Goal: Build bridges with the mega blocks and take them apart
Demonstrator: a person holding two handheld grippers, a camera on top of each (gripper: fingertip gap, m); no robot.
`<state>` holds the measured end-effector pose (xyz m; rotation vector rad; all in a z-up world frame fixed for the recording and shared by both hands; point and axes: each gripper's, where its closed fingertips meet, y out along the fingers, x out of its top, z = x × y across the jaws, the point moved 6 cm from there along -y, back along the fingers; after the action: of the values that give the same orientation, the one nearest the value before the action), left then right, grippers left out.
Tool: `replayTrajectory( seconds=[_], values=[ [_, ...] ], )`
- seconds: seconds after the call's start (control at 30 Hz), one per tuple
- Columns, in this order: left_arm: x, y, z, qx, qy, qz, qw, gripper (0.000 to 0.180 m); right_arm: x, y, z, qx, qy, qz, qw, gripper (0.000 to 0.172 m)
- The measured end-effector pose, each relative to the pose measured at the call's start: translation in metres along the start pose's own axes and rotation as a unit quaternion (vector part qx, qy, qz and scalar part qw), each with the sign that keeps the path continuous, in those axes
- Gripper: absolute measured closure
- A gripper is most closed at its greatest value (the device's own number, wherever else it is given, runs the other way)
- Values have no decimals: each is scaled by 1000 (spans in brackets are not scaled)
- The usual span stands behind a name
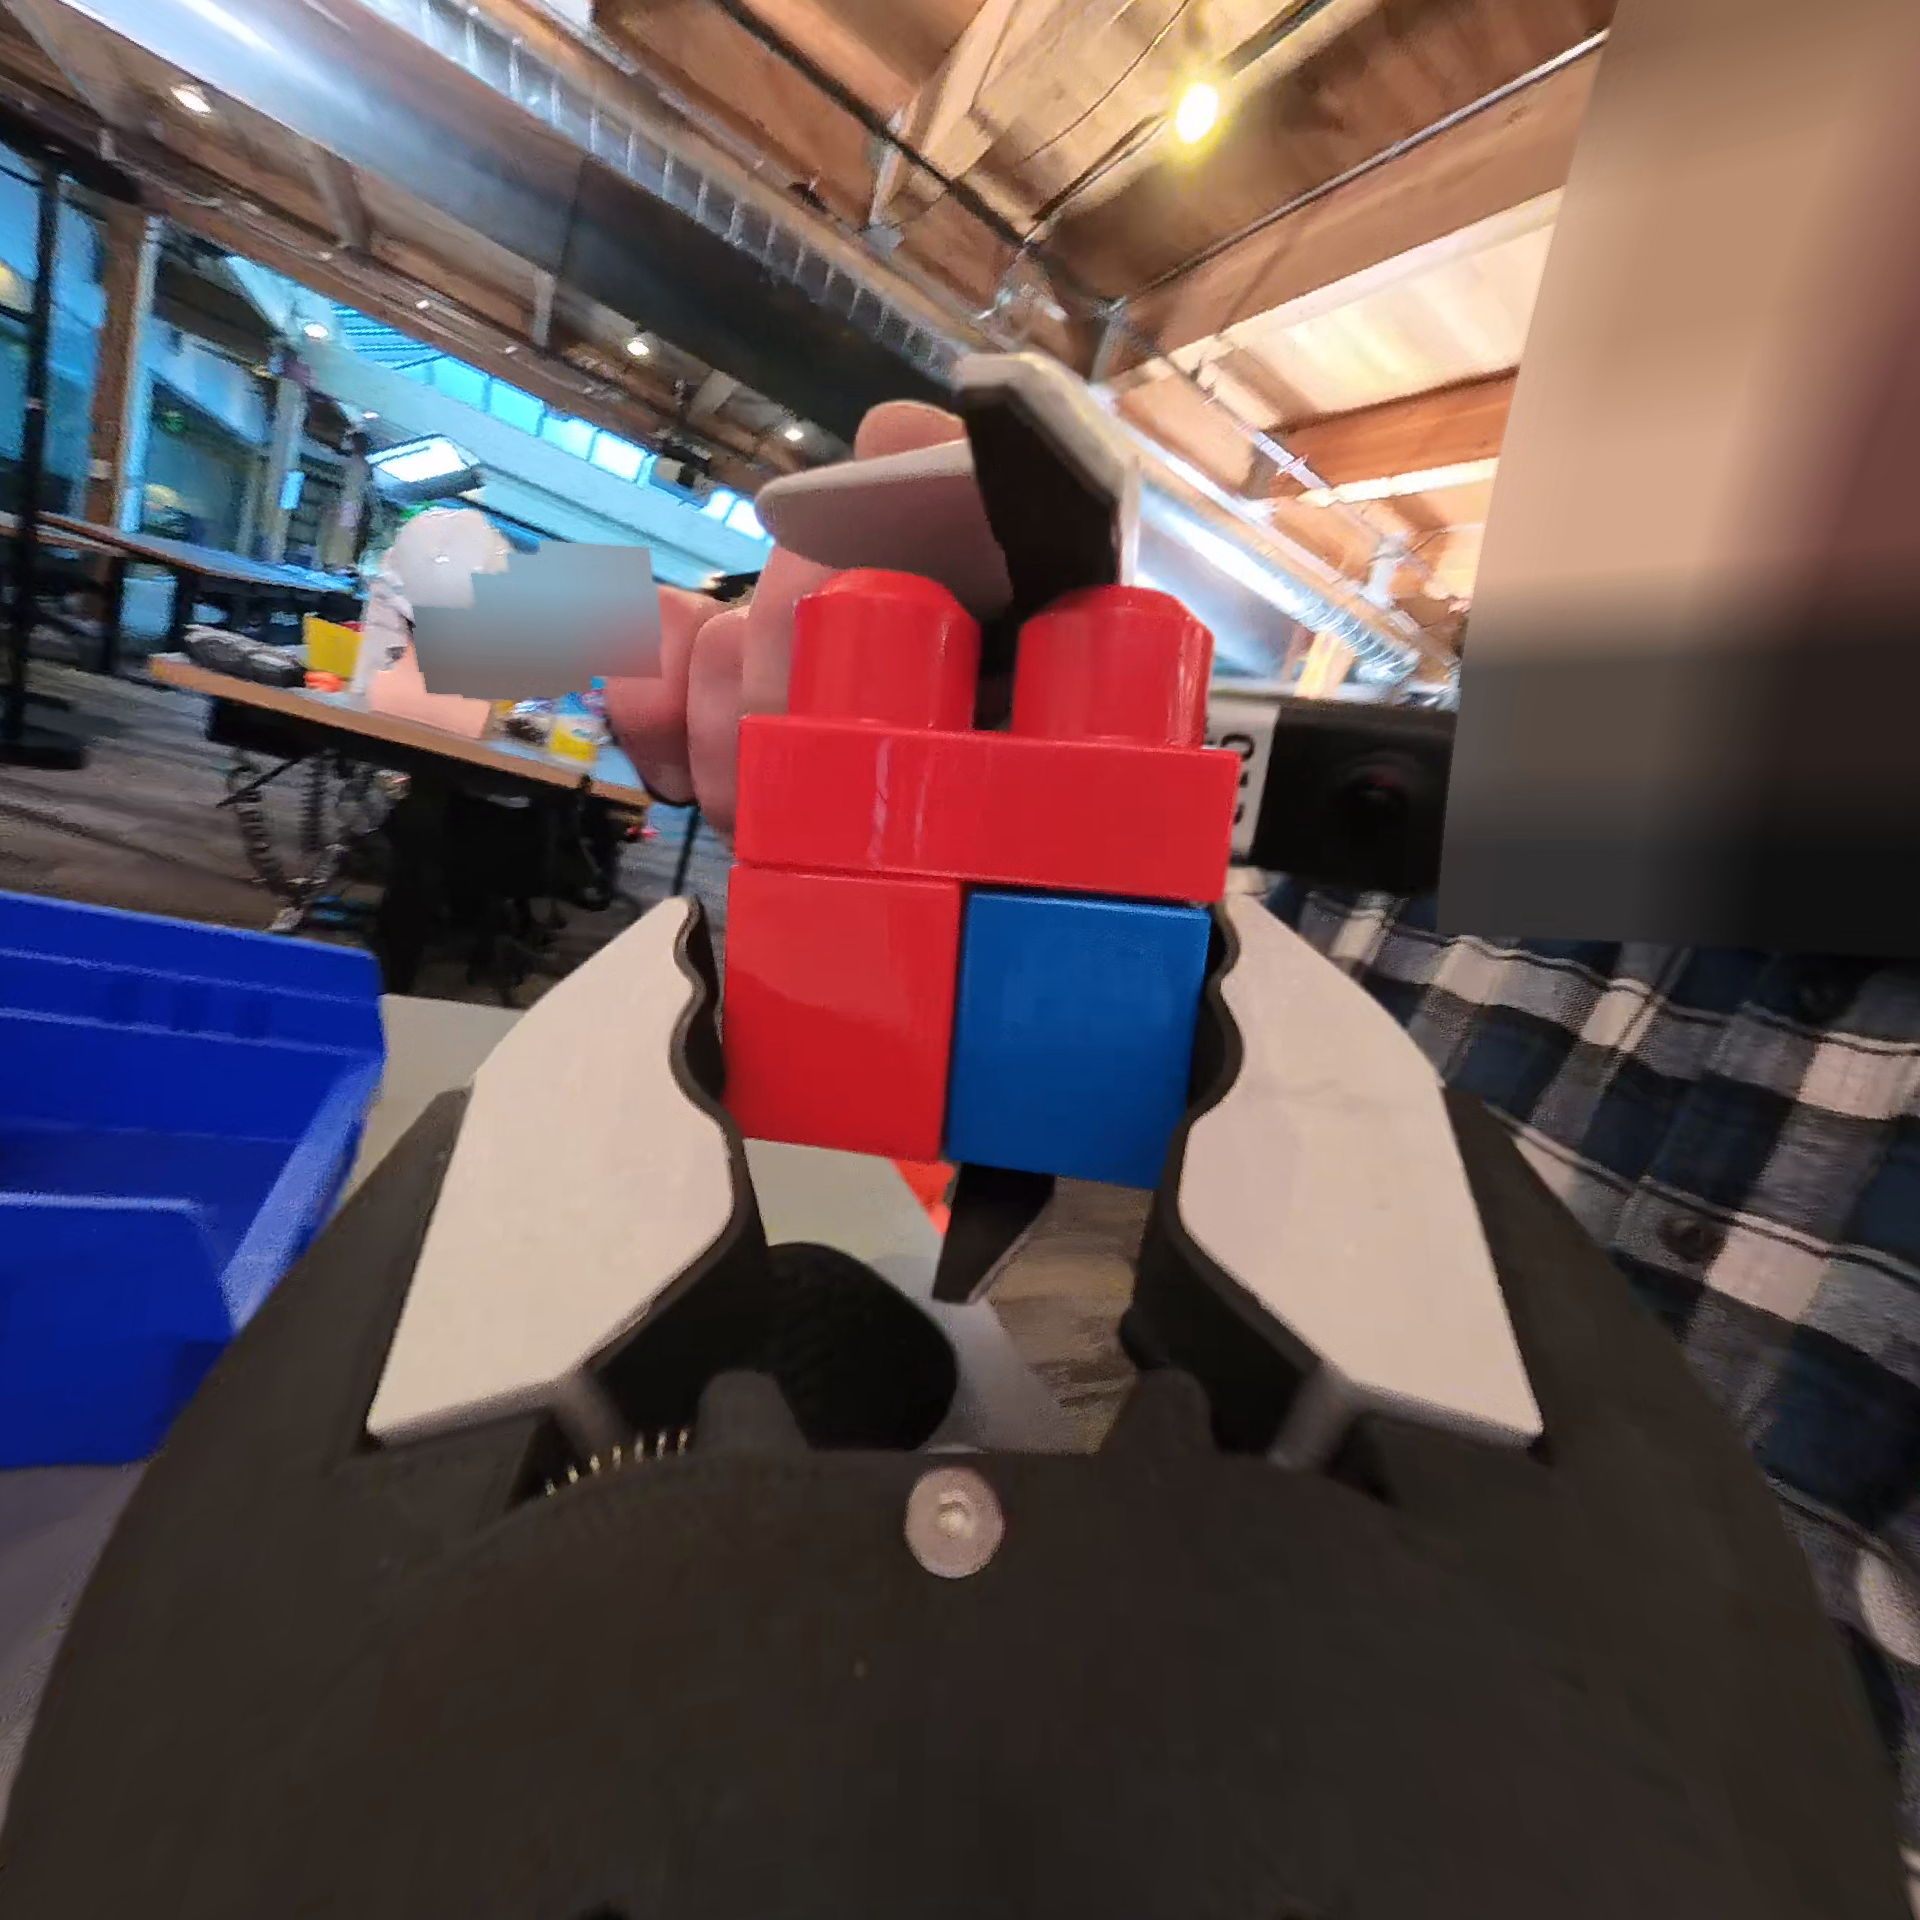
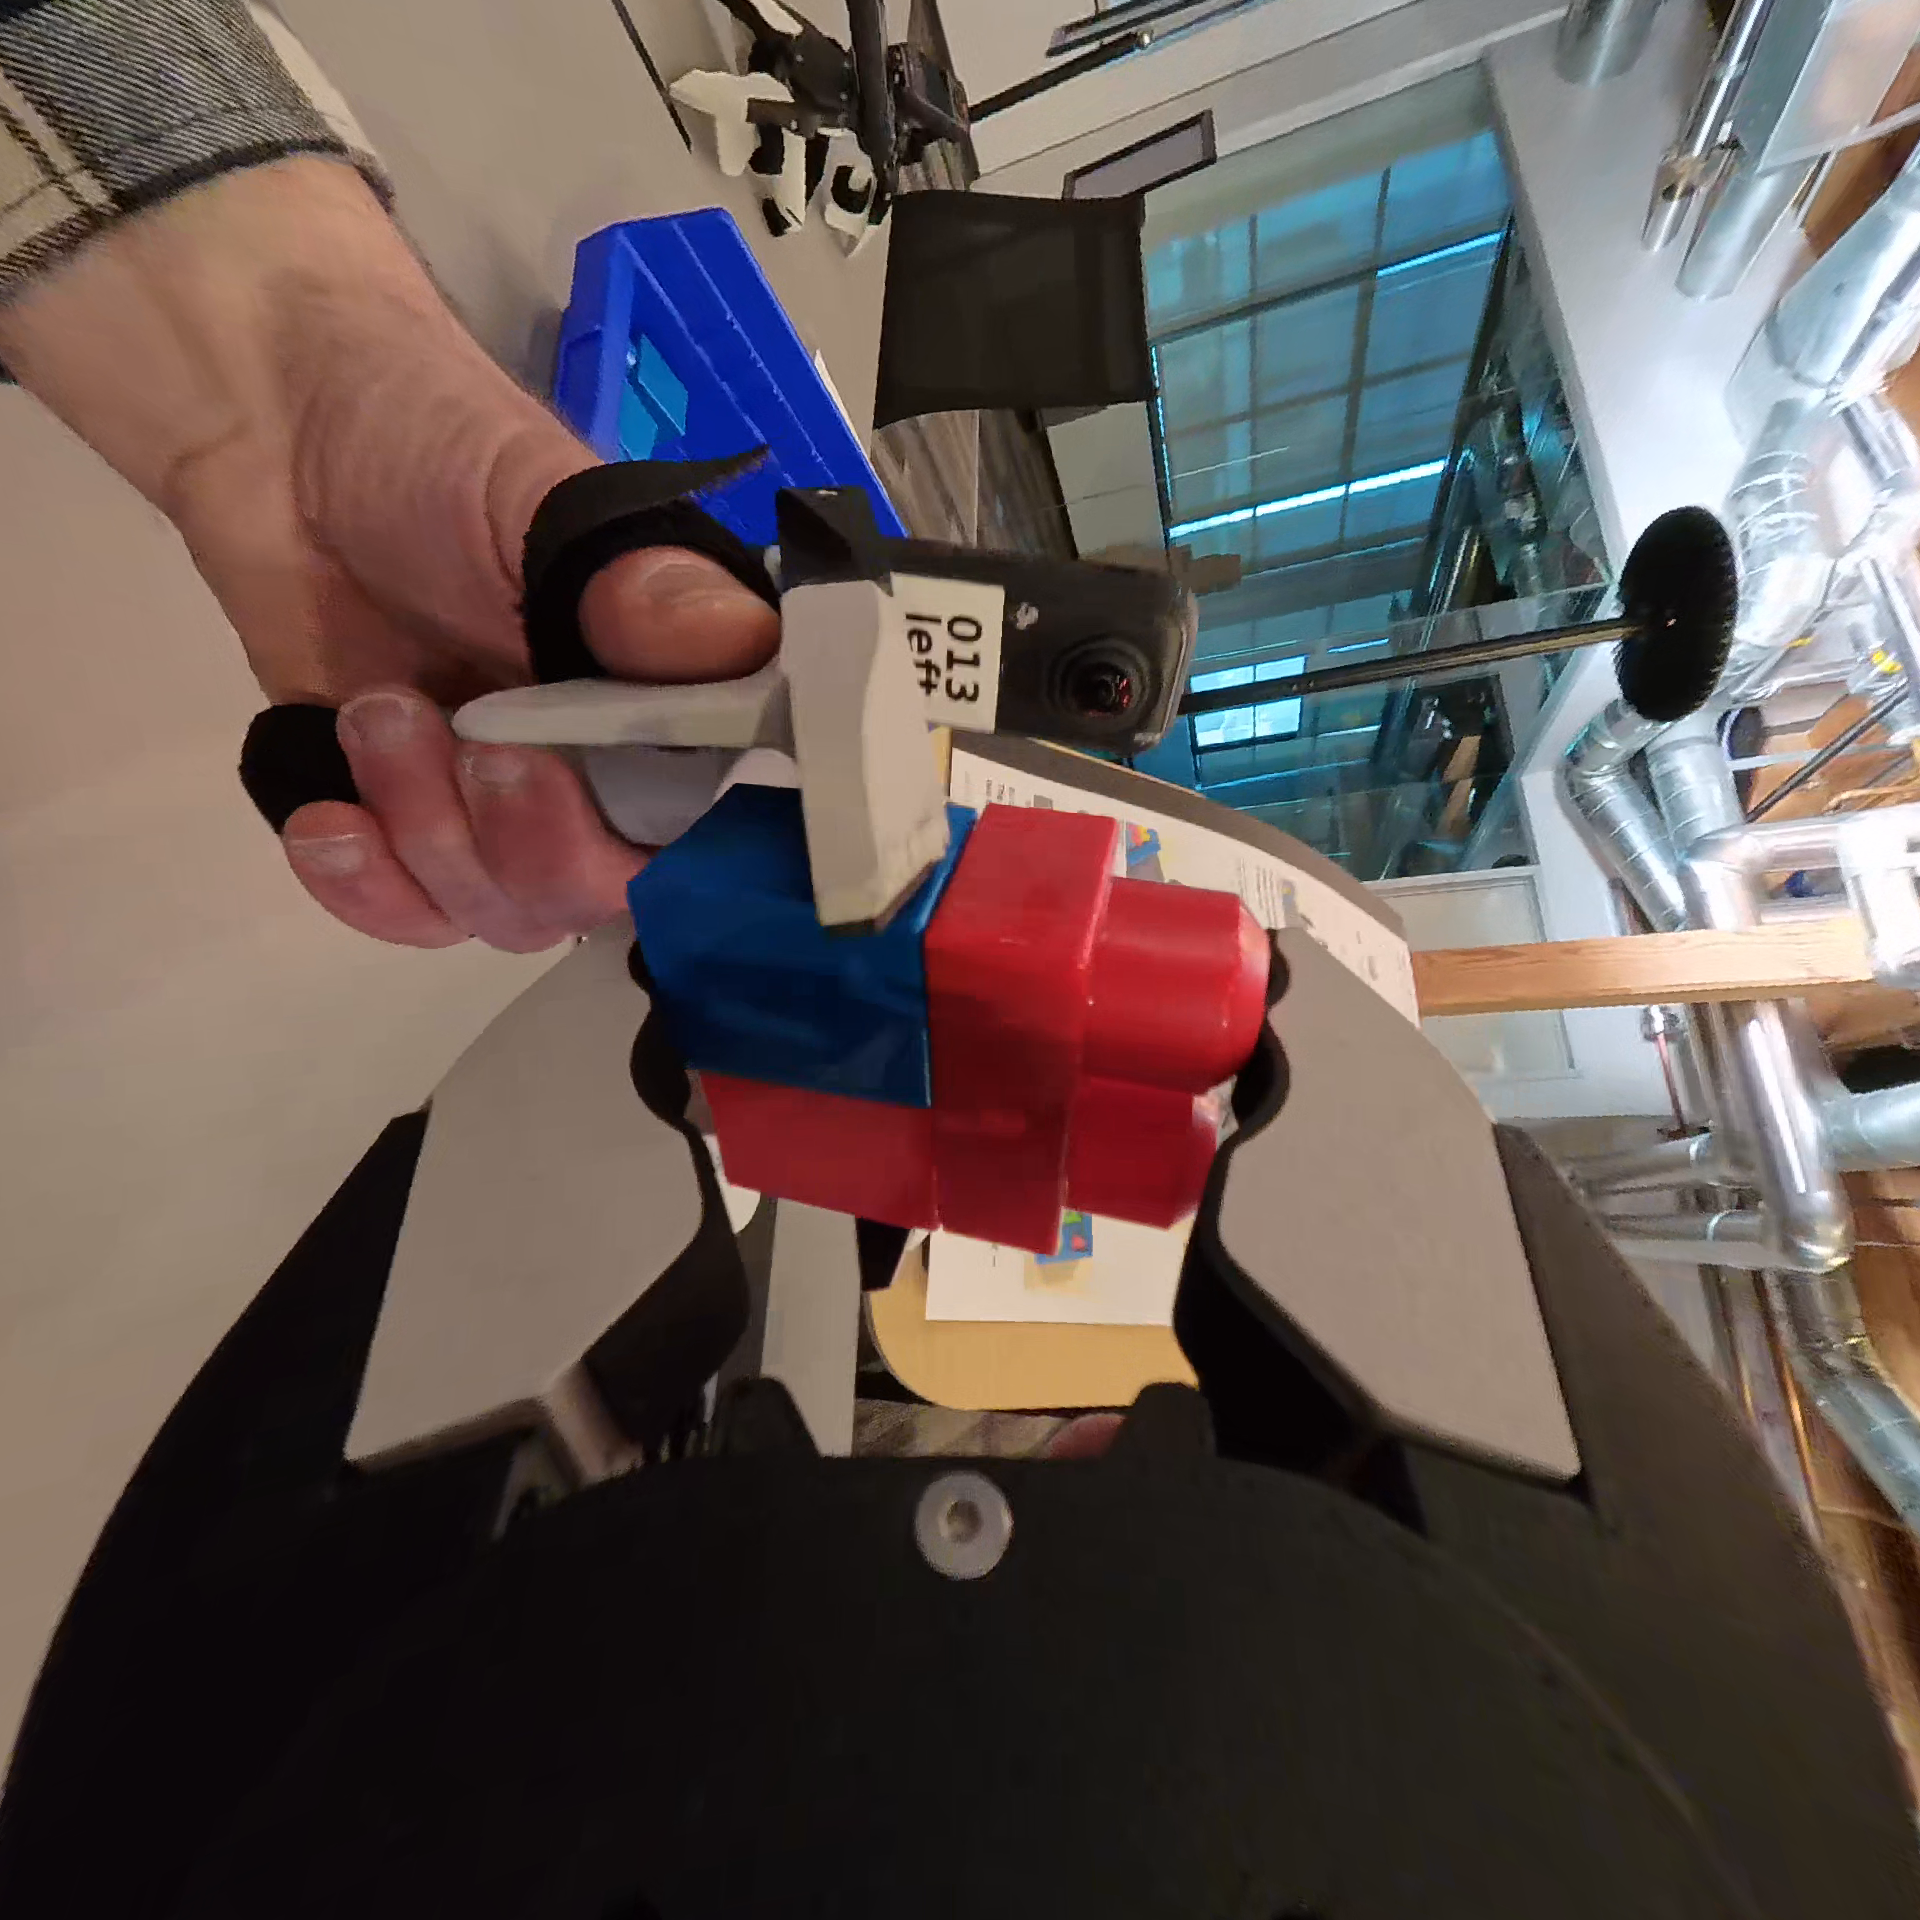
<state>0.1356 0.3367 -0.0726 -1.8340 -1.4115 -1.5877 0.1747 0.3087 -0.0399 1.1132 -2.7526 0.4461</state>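
Left gripper (image 1: pixel 966 1039): pinching lower red block (image 1: pixel 842 1008) and blue block (image 1: pixel 1081 1039).
Right gripper (image 2: pixel 956 1049): clamped end-to-end on same assembly, under red top block (image 2: pixel 1018 997).
Blue bin (image 1: pixel 156 1143): alongside.

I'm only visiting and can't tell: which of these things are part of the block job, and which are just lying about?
Part of the job:
- red block on top
- red block and blue block beneath
- left gripper, right gripper

Lying about:
- blue bin
- printed sheet
- far table
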Motion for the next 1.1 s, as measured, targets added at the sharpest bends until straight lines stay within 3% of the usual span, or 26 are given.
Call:
replayTrajectory(
  seconds=[0.73, 0.87, 0.9, 0.93, 1.07, 1.1],
  values=[
    [0, -4, -1, 142, 97, 52, 984, 98, -6, 3, 2, 41, -28, 37, 998, 71],
    [8, -3, -6, 162, 118, 42, 979, 98, -5, 0, -4, 4, -42, 11, 999, 68],
    [10, -3, -4, 182, 122, 52, 974, 98, -4, -1, -6, -14, -43, 2, 999, 54],
    [12, -3, -2, 197, 127, 62, 970, 98, -1, -4, -8, -27, -41, -12, 999, 50],
    [26, 0, -3, 198, 109, 51, 973, 98, 3, -5, -8, -48, -54, -12, 997, 55],
    [25, 3, -2, 193, 108, 60, 973, 98, 4, -7, -11, -59, -45, -21, 997, 67]
  ],
)
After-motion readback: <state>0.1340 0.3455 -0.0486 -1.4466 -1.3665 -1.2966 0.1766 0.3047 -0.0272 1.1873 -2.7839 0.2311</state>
